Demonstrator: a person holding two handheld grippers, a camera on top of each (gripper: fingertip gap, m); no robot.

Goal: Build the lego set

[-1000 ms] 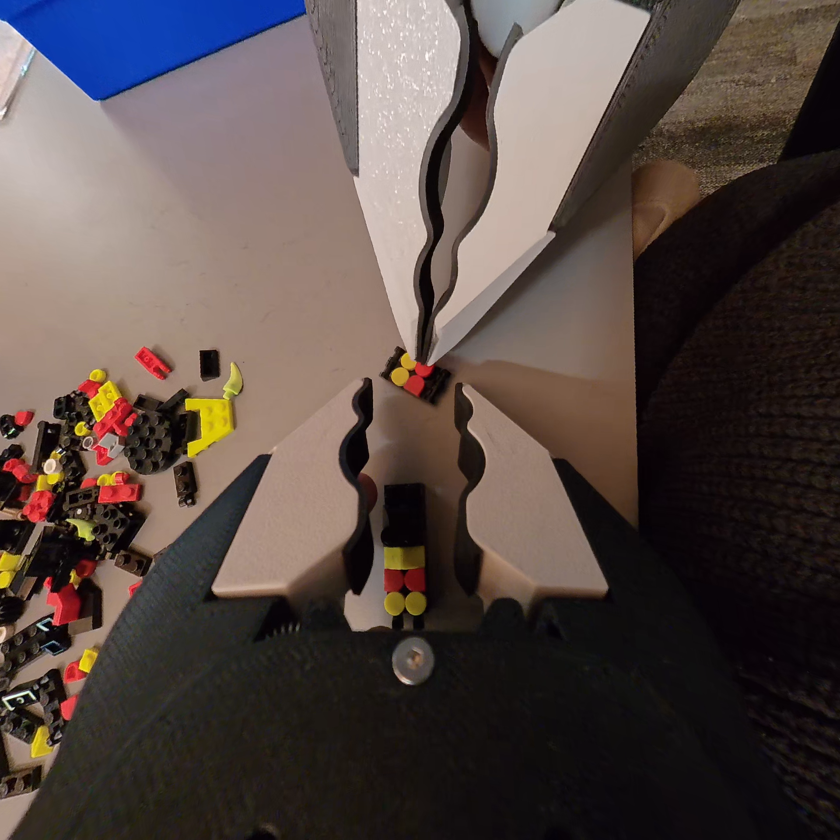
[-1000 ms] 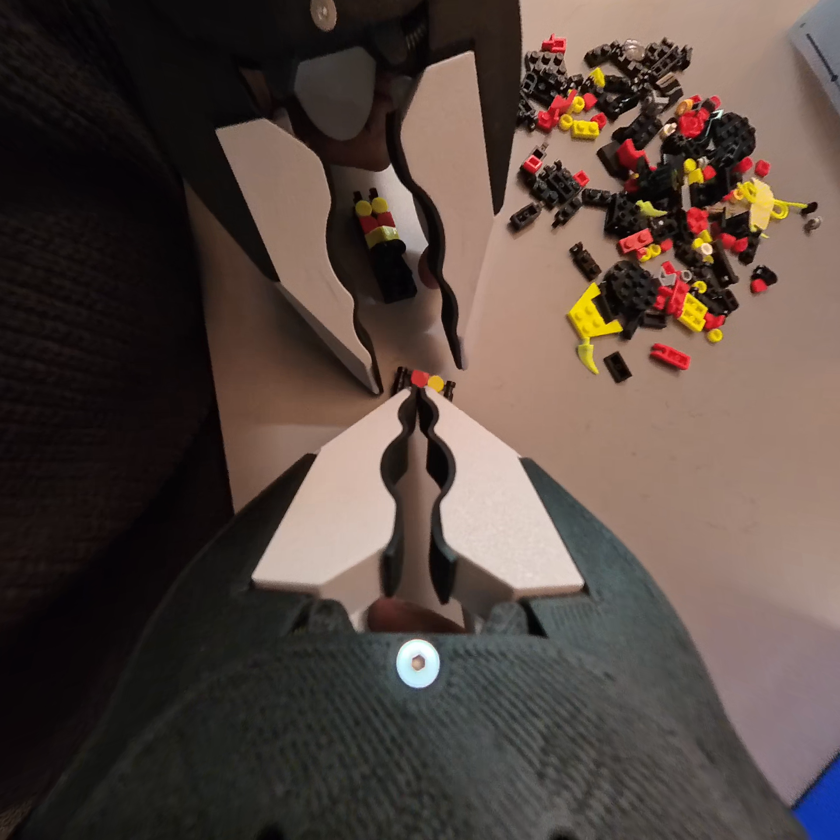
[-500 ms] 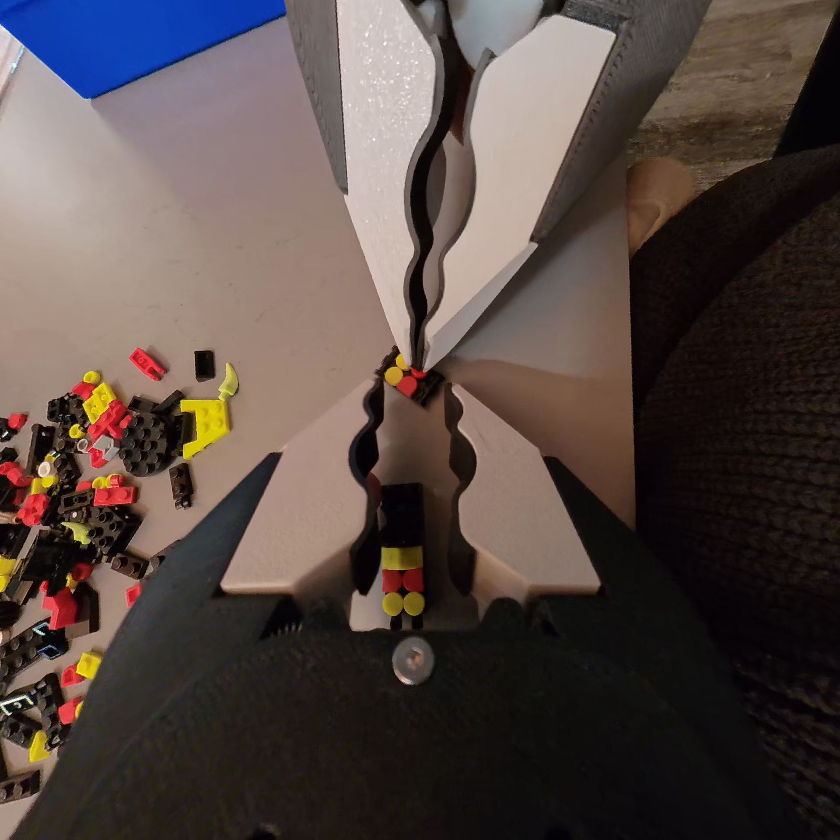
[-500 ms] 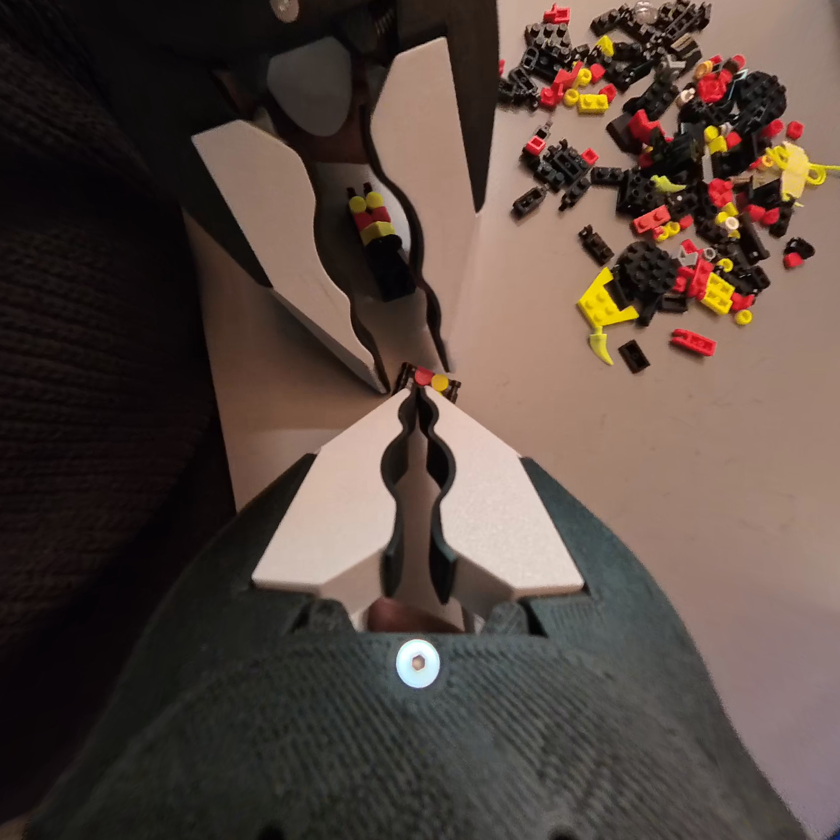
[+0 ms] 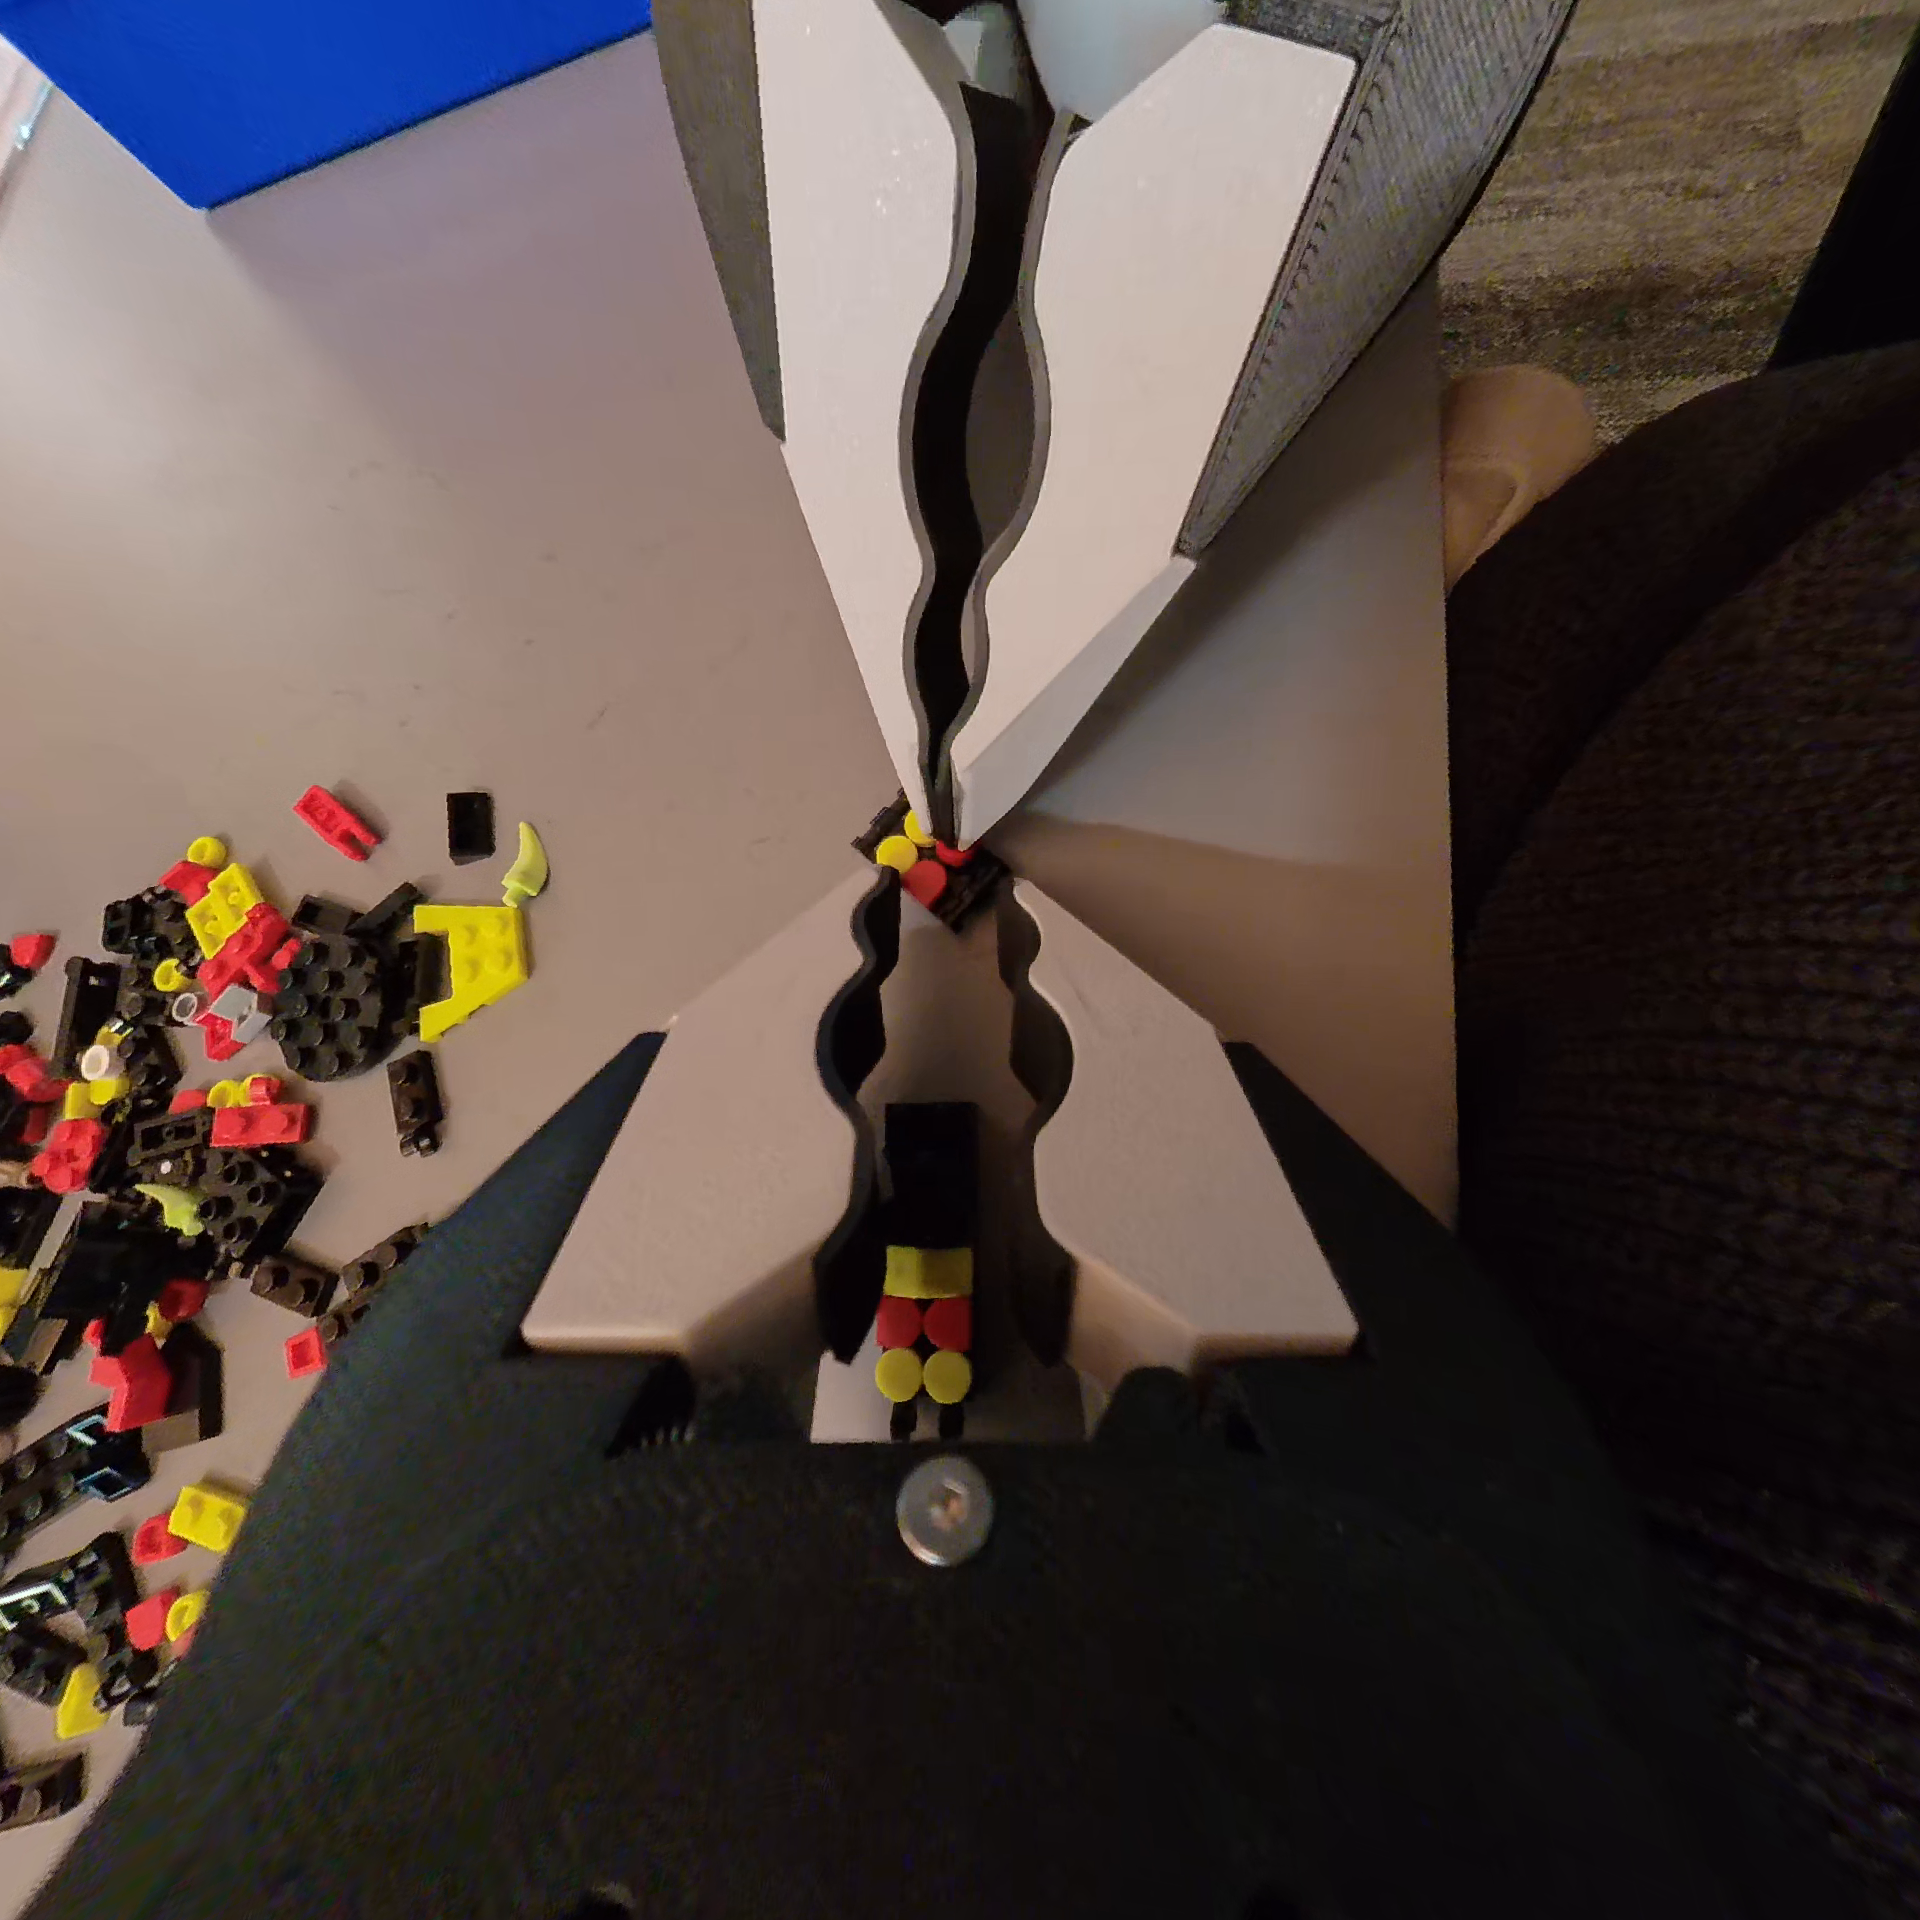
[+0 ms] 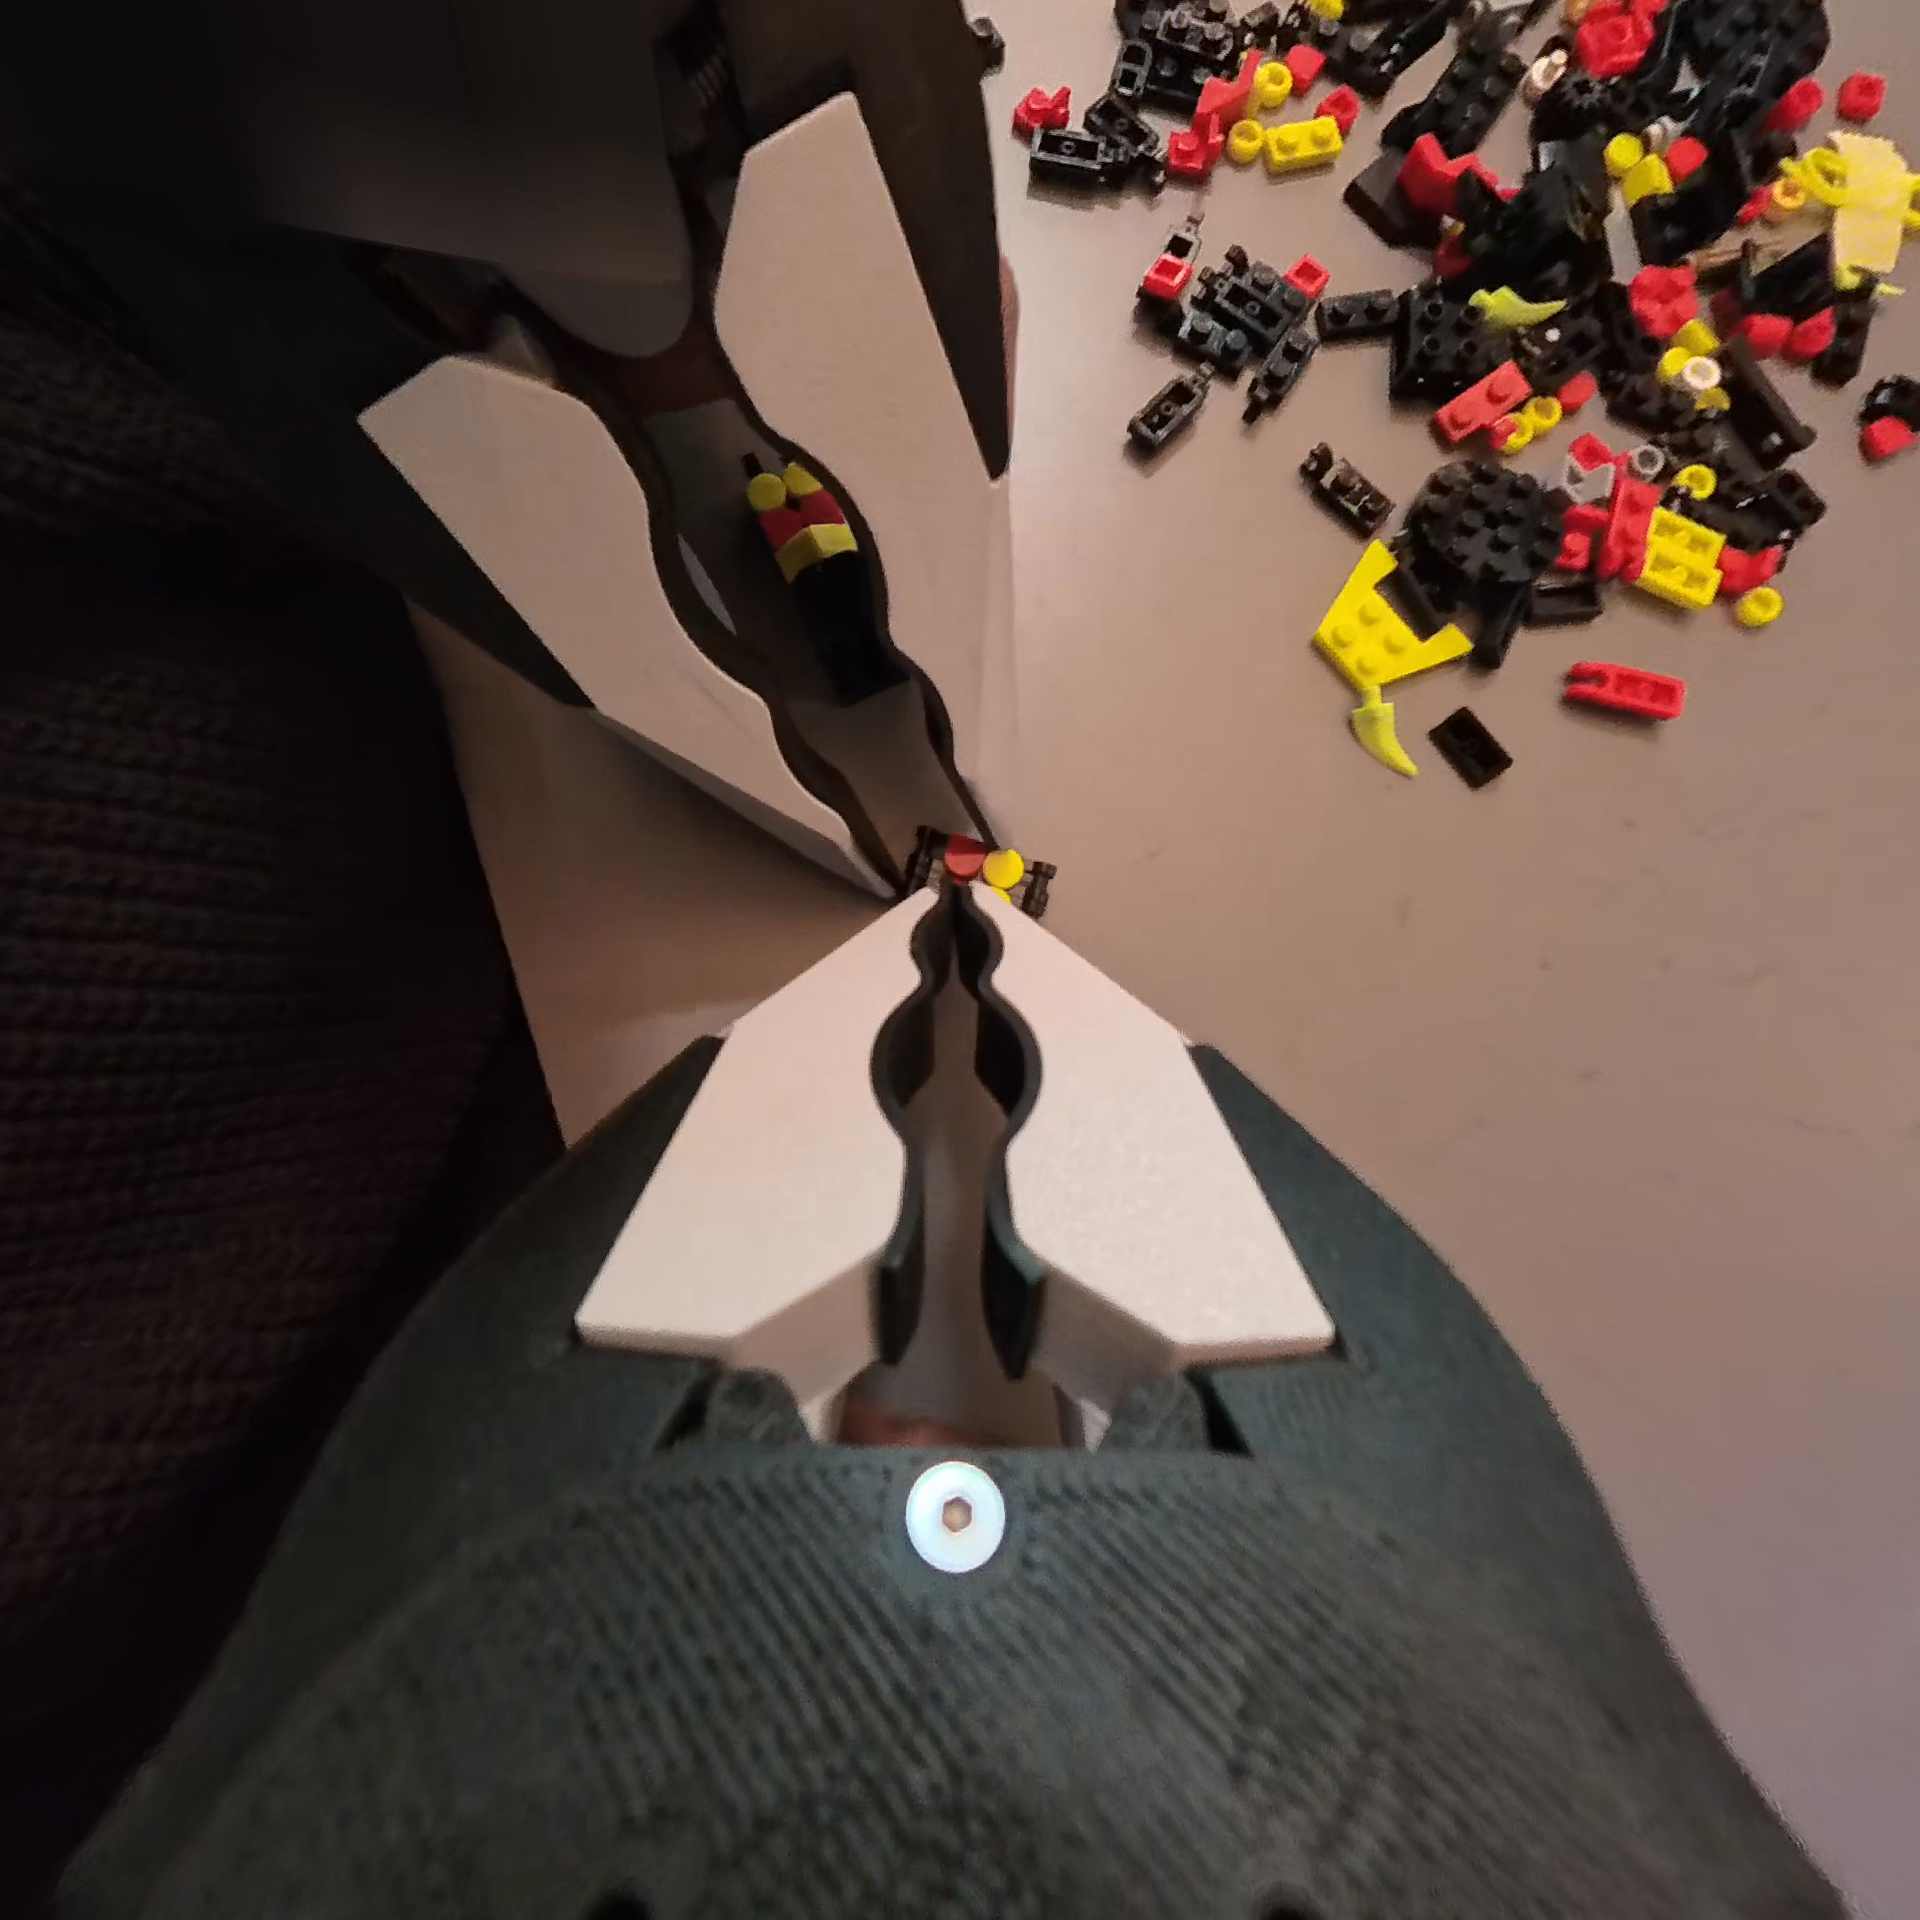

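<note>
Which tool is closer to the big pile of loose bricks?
Left. The left tool sits right beside the pile; the right tool is farther from it, tips meeting the left's.

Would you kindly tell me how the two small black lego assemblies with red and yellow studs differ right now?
The small assembly is short and sits at the tips of both tongs; the long assembly lies on the table between the left tongs' fingers, touched by neither. The right tongs are shut on the small assembly's edge. The long one has a yellow band. Both have black bases with red and yellow round studs.
</note>
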